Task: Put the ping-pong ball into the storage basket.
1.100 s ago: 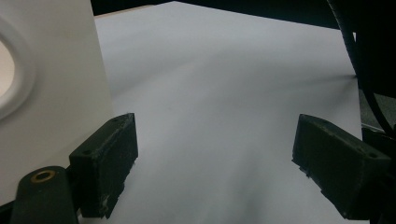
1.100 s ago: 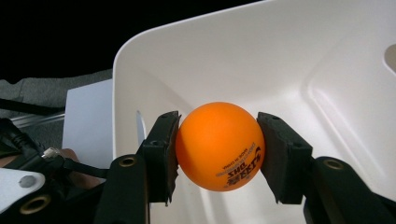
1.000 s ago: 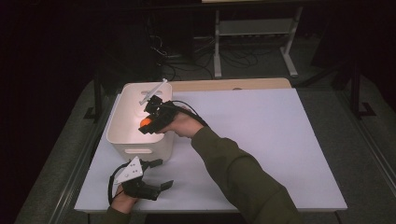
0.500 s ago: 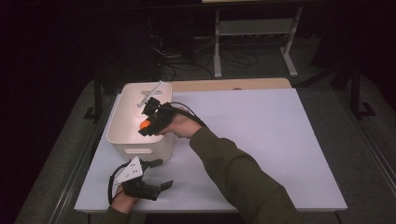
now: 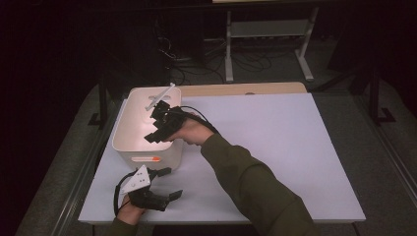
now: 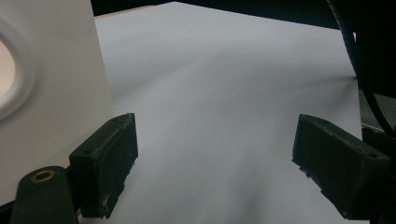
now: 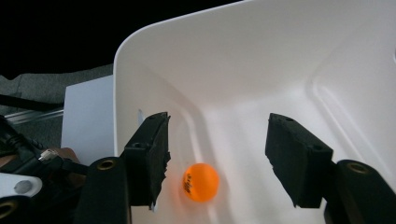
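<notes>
Nearest in the high view, the left gripper [image 5: 164,184] rests on the table [image 5: 275,147] at the near left corner, jaws spread wide with nothing between them. Its own view confirms it: just bare white table between the two pads, and the bin [image 6: 46,93] wall right beside the left one. That hand is idle.

Farther in, the right gripper [image 5: 160,129] hangs over the bin [image 5: 133,147], tipped down into it. In the right gripper view its jaws stand wide apart and hold nothing, and below them the ball [image 7: 201,182] lies loose on the bin [image 7: 261,60] floor, near the left jaw but apart from it.

So the ball looks delivered: it sits in the bin, free of both grippers. In my judgement the drop is done, and what is left is to lift the right gripper clear of the bin. Beyond it the table shows nothing else to collect, though the dark edges are hard to read.
</notes>
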A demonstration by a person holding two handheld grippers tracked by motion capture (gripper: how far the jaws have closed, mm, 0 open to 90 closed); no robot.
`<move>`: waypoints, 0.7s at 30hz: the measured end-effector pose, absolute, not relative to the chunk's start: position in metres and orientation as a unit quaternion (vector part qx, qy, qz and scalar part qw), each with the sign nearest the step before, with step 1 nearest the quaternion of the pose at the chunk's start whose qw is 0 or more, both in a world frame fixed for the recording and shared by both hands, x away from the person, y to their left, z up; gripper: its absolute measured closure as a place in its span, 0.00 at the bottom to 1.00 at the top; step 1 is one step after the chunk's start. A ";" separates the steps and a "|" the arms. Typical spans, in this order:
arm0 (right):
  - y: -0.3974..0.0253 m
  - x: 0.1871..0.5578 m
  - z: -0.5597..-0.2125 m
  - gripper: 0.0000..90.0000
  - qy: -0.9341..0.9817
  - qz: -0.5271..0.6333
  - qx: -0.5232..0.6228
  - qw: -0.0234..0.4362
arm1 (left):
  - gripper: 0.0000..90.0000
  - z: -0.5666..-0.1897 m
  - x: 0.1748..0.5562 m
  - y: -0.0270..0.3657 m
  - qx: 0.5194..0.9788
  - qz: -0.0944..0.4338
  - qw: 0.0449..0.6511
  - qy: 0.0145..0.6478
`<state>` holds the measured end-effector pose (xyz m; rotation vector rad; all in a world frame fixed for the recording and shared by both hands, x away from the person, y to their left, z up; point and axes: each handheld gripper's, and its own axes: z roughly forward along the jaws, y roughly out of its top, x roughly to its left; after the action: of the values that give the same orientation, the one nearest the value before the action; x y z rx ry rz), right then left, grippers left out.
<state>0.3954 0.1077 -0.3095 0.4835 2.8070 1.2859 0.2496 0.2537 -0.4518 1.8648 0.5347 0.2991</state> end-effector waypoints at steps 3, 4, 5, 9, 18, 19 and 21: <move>0.103 0.396 -0.305 0.40 0.895 0.416 0.159 0.011 | 0.16 -0.452 0.250 0.254 0.790 0.126 0.556 0.227; 0.101 0.396 -0.304 0.39 0.894 0.418 0.160 0.014 | 0.16 -0.452 0.250 0.254 0.790 0.126 0.555 0.227; 0.098 0.396 -0.302 0.39 0.893 0.420 0.162 0.015 | 0.16 -0.452 0.250 0.254 0.790 0.125 0.555 0.227; 0.090 0.396 -0.297 0.38 0.889 0.426 0.168 0.018 | 0.16 -0.452 0.250 0.254 0.791 0.126 0.555 0.227; 0.069 0.395 -0.287 0.36 0.884 0.433 0.174 0.036 | 0.16 -0.452 0.250 0.254 0.790 0.127 0.555 0.227; 0.067 0.395 -0.286 0.35 0.883 0.434 0.175 0.037 | 0.16 -0.452 0.250 0.254 0.790 0.126 0.555 0.227; 0.062 0.395 -0.285 0.35 0.882 0.434 0.179 0.039 | 0.16 -0.452 0.250 0.254 0.791 0.126 0.555 0.226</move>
<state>0.3946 0.0619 -0.2847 0.5483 2.7046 1.3294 0.2498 0.2536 -0.4518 1.8675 0.5349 0.2986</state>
